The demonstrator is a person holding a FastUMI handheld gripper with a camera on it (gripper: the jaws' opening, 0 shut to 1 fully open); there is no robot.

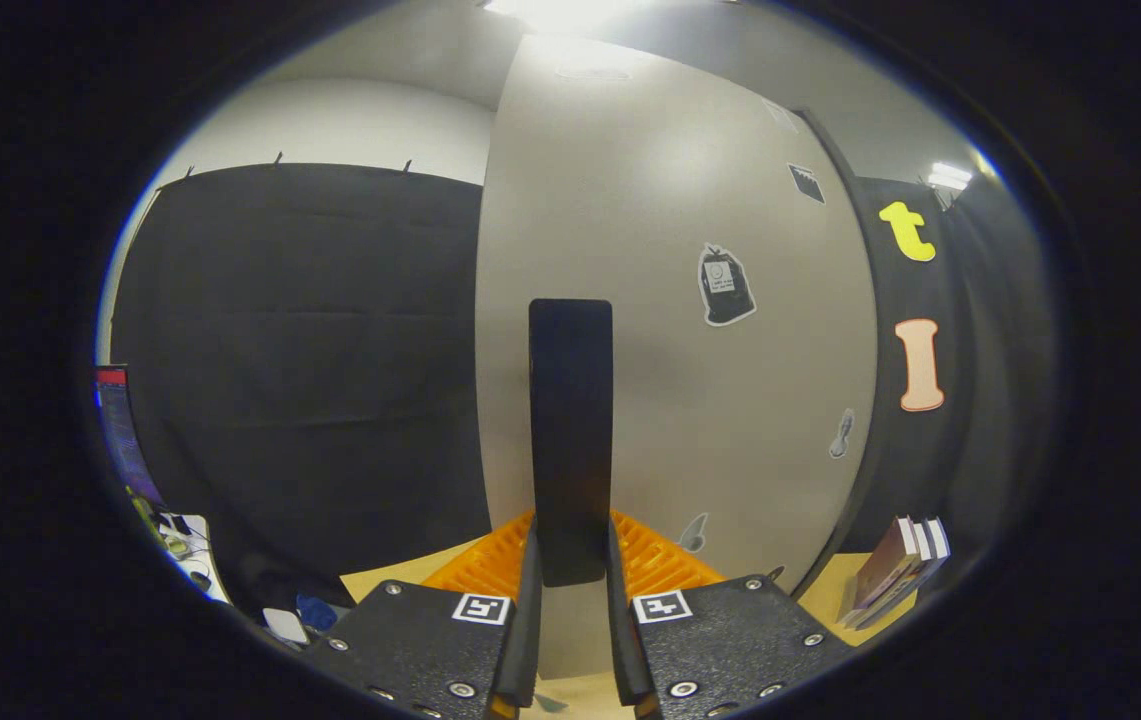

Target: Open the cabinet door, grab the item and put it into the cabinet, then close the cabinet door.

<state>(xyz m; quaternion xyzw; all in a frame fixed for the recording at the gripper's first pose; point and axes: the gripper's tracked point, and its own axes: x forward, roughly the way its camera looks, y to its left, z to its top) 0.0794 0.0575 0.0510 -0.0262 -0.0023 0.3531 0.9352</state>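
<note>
Gripper (571, 590) fingers pinch the tall dark handle (570, 430) of a smooth pale cabinet door (670, 380). Ridged orange rack (650, 560) sits on the bench just behind; stacked books (898, 570) stand farther right.

Your gripper (570, 590) fingers sit close on either side of the handle (570, 440), seemingly pinching it. The door (670, 330) blocks everything straight ahead of you. An orange crate (660, 560) sits low just beyond the fingers. Left of the door there is open room. To the right, books (895, 570) stand on the table (830, 590).
</note>
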